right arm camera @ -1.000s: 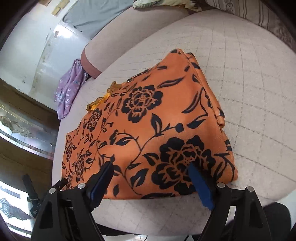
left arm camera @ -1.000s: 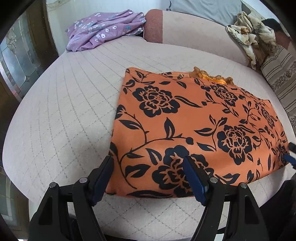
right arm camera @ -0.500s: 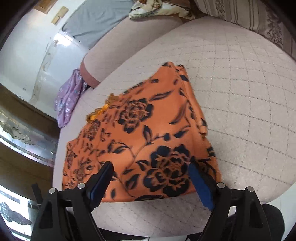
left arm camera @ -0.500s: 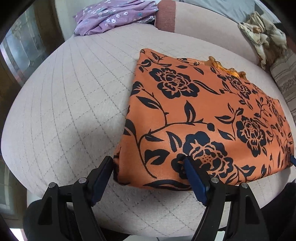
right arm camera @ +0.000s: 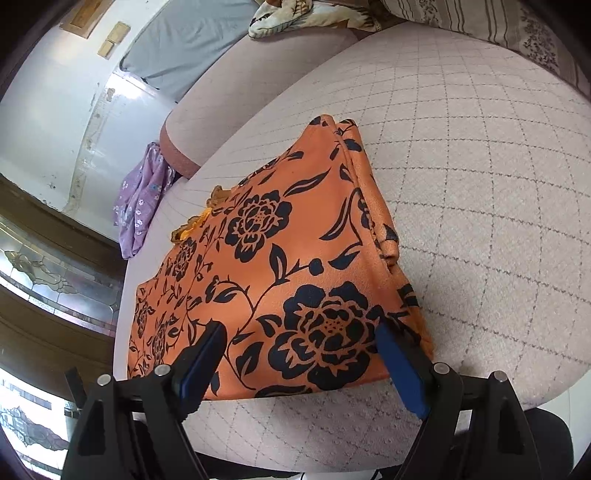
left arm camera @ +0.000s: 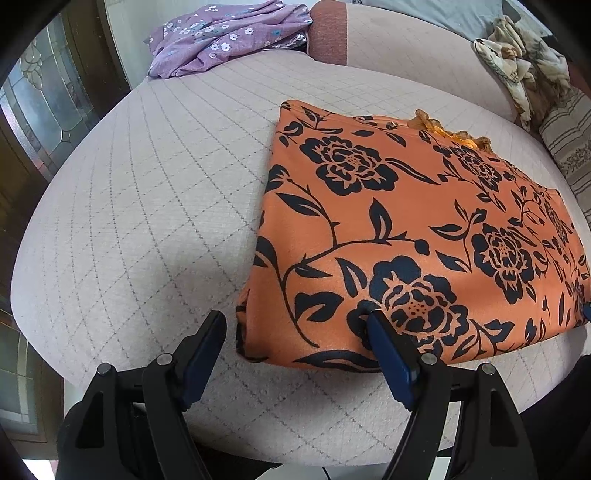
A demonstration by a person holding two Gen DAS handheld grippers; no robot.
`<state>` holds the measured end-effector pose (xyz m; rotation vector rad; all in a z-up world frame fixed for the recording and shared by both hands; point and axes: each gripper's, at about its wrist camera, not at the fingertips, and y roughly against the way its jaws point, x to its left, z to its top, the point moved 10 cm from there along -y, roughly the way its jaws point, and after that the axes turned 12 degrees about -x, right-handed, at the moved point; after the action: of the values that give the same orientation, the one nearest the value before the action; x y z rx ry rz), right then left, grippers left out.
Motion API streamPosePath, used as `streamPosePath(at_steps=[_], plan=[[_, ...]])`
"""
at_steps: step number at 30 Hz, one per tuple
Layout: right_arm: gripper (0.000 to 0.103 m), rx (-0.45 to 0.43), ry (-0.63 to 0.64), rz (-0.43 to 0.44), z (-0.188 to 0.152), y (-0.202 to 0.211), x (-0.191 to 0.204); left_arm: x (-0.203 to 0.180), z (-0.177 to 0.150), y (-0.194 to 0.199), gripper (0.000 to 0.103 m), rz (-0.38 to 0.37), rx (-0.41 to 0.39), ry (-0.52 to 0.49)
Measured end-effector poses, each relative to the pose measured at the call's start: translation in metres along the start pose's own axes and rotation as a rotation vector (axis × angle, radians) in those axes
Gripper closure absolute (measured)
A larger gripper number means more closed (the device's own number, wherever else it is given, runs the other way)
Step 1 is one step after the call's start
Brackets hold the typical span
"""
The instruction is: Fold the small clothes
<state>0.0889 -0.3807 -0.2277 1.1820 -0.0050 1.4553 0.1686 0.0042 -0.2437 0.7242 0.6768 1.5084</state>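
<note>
Fingers of both grippers gape at orange garment's near edge, gripping nothing.

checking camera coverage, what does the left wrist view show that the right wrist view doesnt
Only the left wrist view shows the left tool, open at the orange floral garment's near left corner, and that garment's plain left edge.

Only the right wrist view shows the right tool, open at the near right corner, the garment's layered right edge, and a grey cloth against the wall.

Both show the garment lying flat on the quilted cushion, the purple floral cloth behind it, and a striped pillow.
</note>
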Motion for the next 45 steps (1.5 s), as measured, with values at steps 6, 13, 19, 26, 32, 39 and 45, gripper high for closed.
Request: streamPosePath(at_steps=[6, 13, 19, 26, 32, 39, 45], plan=[[0.018, -0.005, -0.006, -0.01, 0.001, 0.004, 0.001, 0.0, 0.017, 0.027, 0.024, 0.014, -0.06, -0.007], [0.017, -0.022, -0.043, 0.007, -0.011, 0.029, 0.015, -0.029, 0.056, 0.053, 0.024, -0.034, -0.176, -0.012], [0.017, 0.051, -0.167, -0.026, -0.041, 0.016, -0.006, -0.069, 0.058, 0.035, 0.024, -0.081, -0.164, -0.045], [0.016, -0.04, -0.298, -0.022, -0.004, 0.008, -0.027, -0.087, 0.049, 0.012, 0.024, -0.087, -0.128, -0.015], [0.025, -0.128, -0.348, 0.006, 0.02, 0.007, -0.027, -0.09, 0.046, 0.001, 0.024, -0.075, -0.106, -0.026], [0.024, -0.132, -0.262, -0.046, 0.034, 0.007, -0.034, -0.087, 0.047, -0.005, 0.024, -0.073, -0.104, -0.018], [0.023, -0.081, -0.207, -0.003, 0.041, -0.004, -0.03, -0.086, 0.045, -0.014, 0.024, -0.069, -0.088, -0.022]])
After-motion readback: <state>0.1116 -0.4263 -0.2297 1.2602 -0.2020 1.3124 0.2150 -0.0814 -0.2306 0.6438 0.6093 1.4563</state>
